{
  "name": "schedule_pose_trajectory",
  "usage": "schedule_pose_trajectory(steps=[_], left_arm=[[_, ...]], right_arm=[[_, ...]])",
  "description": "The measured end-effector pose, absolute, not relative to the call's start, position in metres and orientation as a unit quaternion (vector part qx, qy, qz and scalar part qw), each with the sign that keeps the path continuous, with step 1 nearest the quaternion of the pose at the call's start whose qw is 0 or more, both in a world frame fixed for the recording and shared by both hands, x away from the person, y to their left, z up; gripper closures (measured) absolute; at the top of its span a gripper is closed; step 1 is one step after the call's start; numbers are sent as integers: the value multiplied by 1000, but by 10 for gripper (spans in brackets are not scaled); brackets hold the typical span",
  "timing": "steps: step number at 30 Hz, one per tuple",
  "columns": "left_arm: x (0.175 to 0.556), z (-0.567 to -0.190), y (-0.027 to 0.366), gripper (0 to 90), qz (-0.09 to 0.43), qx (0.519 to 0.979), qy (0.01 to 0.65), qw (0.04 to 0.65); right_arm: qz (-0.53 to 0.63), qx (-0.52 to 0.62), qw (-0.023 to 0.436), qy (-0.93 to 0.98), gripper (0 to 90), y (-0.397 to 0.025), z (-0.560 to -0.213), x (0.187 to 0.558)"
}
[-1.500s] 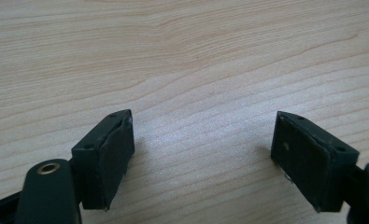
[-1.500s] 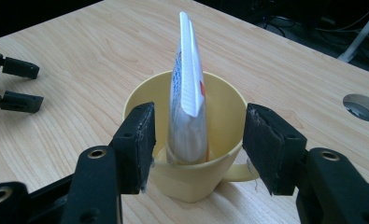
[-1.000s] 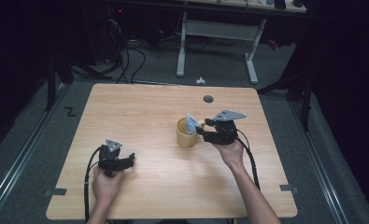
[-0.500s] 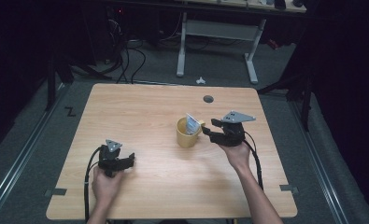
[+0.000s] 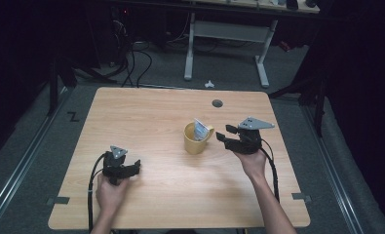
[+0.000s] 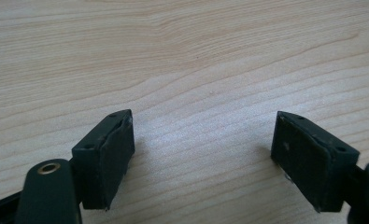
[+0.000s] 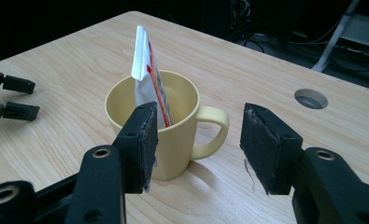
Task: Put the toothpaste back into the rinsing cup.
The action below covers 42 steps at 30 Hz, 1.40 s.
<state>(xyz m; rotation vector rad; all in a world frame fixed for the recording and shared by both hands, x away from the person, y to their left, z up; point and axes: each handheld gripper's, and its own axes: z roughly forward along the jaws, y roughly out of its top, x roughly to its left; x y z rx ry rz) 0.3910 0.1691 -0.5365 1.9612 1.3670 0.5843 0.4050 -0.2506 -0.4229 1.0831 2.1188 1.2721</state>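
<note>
A yellow mug (image 5: 196, 139) (image 7: 166, 135) stands upright near the middle of the wooden table (image 5: 146, 117), its handle toward my right gripper. A white packet with red print (image 7: 148, 88) (image 5: 200, 130) leans inside it and sticks out above the rim. My right gripper (image 5: 225, 133) (image 7: 198, 144) is open just right of the mug, jaws apart with nothing between them. My left gripper (image 5: 135, 167) (image 6: 203, 158) rests open low over bare wood at the front left, holding nothing.
A round cable hole (image 5: 217, 103) (image 7: 310, 98) sits in the tabletop behind the mug. Beyond the far edge stand a white desk frame (image 5: 226, 34) and floor cables (image 5: 131, 58). Cables trail from both grippers toward the near edge.
My right gripper has drawn back to the right, away from the mug, leaving the packet in the mug. The left gripper has stayed put.
</note>
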Motion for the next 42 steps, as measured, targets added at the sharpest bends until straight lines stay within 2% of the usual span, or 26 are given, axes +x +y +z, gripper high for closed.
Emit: schedule_pose_trajectory(steps=[42], left_arm=[[391,-536,169,218,224,751,524,334]], right_arm=[[476,435,252,722,480,-299,-425,380]])
